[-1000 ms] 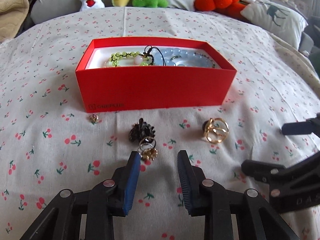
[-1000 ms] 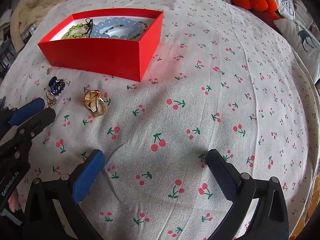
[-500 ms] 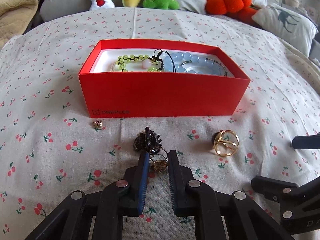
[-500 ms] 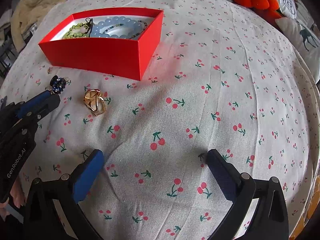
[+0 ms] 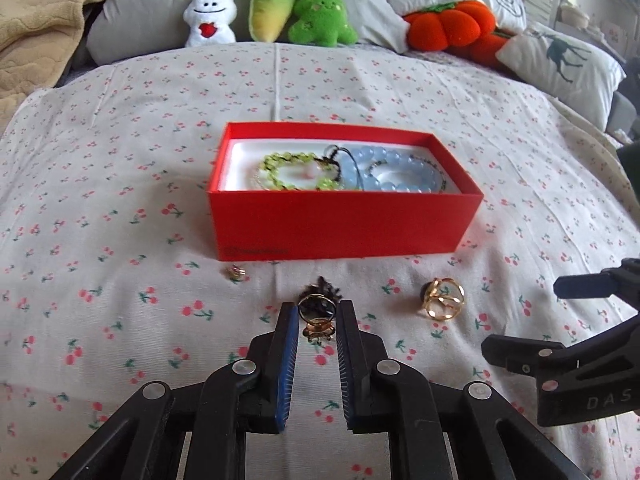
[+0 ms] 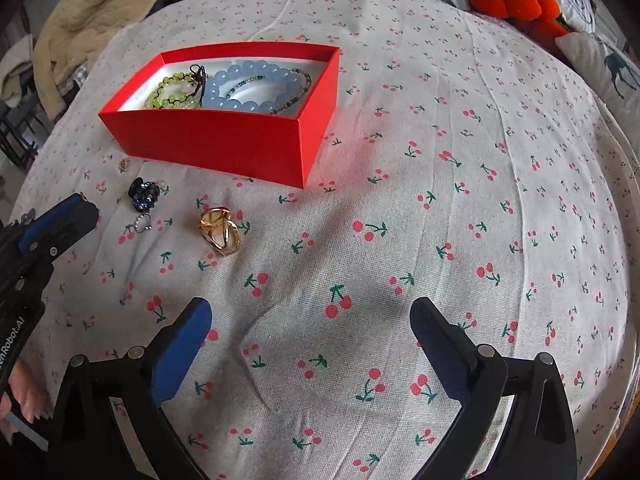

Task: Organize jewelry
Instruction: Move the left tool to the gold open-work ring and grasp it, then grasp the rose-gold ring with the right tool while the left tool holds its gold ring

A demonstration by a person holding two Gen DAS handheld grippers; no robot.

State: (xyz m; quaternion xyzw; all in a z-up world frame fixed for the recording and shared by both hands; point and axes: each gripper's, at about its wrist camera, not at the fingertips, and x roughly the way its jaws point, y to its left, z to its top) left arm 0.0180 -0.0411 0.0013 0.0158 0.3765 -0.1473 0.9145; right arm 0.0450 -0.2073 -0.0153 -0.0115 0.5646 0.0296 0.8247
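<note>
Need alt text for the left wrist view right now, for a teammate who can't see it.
The left gripper brackets a small gold ring on the cherry-print bedspread, fingers narrowed but not visibly clamped. Behind sit a dark beaded ring and an open red box holding bracelets.

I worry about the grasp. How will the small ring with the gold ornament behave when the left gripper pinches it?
The ring is probably stiff and very light. Its thin round band may slip or twist between the left gripper pads. The soft cherry-print sheet could let it sink or tip when pushed.
</note>
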